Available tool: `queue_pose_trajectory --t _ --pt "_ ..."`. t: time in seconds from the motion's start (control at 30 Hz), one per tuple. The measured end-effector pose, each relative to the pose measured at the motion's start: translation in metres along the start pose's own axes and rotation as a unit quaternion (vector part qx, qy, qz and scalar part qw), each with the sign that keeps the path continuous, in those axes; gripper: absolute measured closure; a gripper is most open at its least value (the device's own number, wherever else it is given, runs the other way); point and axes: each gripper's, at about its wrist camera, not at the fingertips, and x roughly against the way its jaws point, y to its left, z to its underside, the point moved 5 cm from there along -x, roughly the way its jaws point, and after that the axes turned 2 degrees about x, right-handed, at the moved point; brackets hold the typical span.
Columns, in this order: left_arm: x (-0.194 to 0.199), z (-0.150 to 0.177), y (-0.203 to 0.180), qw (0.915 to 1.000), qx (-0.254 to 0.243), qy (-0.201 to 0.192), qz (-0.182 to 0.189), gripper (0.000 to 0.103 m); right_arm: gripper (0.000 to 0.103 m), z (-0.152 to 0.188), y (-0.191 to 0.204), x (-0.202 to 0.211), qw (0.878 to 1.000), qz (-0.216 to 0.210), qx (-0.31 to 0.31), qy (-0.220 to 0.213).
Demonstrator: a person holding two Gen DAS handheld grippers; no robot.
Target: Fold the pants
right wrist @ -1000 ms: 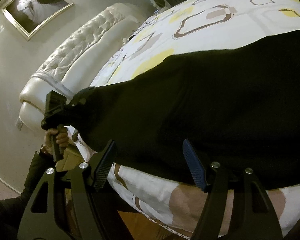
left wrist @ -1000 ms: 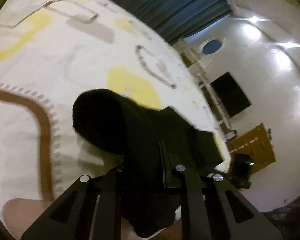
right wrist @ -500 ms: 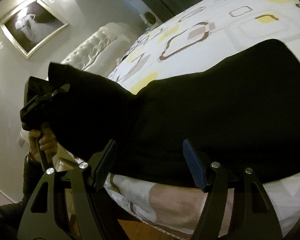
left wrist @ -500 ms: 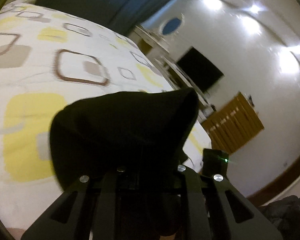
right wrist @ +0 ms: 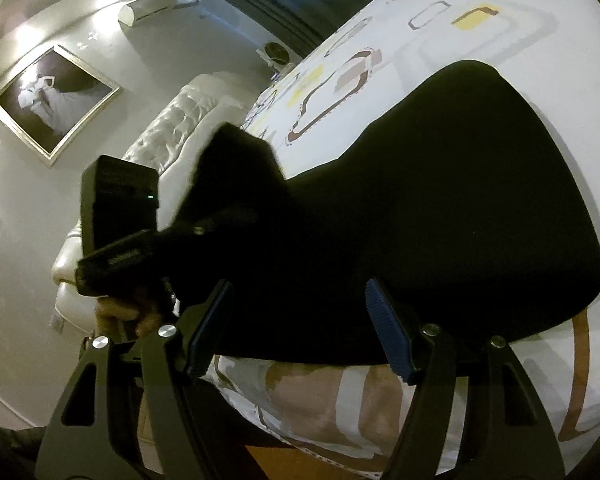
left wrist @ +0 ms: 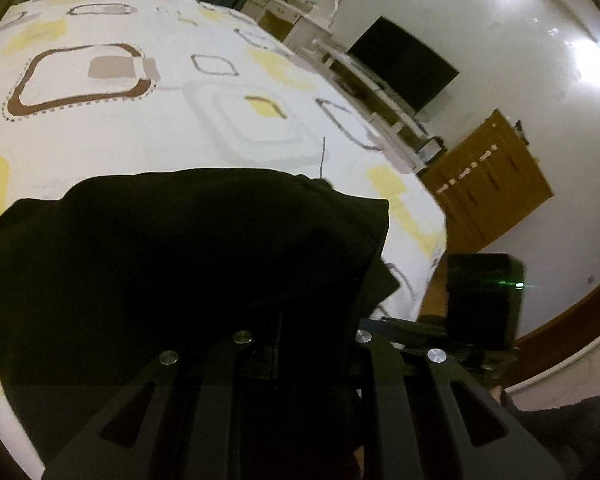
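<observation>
The black pants (right wrist: 440, 208) lie on the patterned bed (right wrist: 480, 32), one end lifted. My left gripper (left wrist: 278, 344) is shut on that lifted end of the pants (left wrist: 180, 260); the fabric drapes over its fingers and hides the tips. In the right wrist view the left gripper (right wrist: 204, 228) holds that end up at the left, over the rest of the pants. My right gripper (right wrist: 296, 332) is open and empty at the near edge of the bed, its blue pads (right wrist: 388, 340) just in front of the pants' near edge.
A white tufted headboard (right wrist: 172, 128) and a framed picture (right wrist: 52, 104) are at the left. A TV (left wrist: 404, 64), white shelving and a wooden door (left wrist: 488, 176) stand beyond the bed's foot. The right gripper's body (left wrist: 480, 296) sits beside the bed corner.
My left gripper has carried the held end of the pants up and across toward the right gripper, over the rest of the pants. The right gripper stays open at the bed edge.
</observation>
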Motion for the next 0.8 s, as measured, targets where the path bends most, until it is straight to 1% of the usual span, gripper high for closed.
queue_pose_trajectory --t 0.13,0.17,0.23,0.33,0.43,0.53,0.57,0.63,0.73,0.8 --pt "-0.012 -0.003 -0.001 0.9999 0.010 0.004 -0.004 0.087 0.033 -0.003 0.002 0.001 1.000 -0.007 -0.004 -0.003" --pt "-0.014 -0.004 0.000 0.9999 0.013 0.004 -0.005 0.085 0.030 -0.003 0.004 0.001 1.000 -0.008 -0.004 -0.005" --pt "-0.017 -0.005 -0.002 0.9998 0.018 0.004 0.004 0.082 0.030 -0.004 0.004 0.003 1.000 -0.012 -0.008 -0.009" --pt "-0.021 -0.008 -0.005 0.9998 0.018 0.002 0.000 0.079 0.029 -0.005 0.001 0.006 1.000 -0.012 -0.012 -0.011" --pt "-0.021 -0.010 -0.007 0.9997 0.024 -0.001 0.009 0.072 0.029 -0.005 -0.001 0.006 1.000 -0.016 -0.021 -0.010" --pt "-0.021 -0.013 -0.010 0.9988 0.034 -0.005 0.035 0.058 0.028 -0.005 -0.003 0.006 0.999 -0.020 -0.028 -0.009" --pt "-0.021 -0.015 -0.012 0.9981 0.038 -0.009 0.048 0.056 0.027 -0.006 -0.004 0.006 0.999 -0.020 -0.029 -0.009" --pt "-0.023 -0.020 -0.015 0.9972 0.044 -0.012 0.060 0.055 0.027 -0.006 -0.006 0.006 0.999 -0.020 -0.033 -0.008" --pt "-0.023 -0.027 -0.022 0.9974 0.038 -0.017 0.059 0.055 0.026 -0.006 -0.007 0.006 0.999 -0.022 -0.041 -0.006" --pt "-0.017 -0.030 -0.025 0.9973 0.033 -0.028 0.058 0.055 0.026 -0.008 -0.008 0.007 0.999 -0.022 -0.045 -0.006"
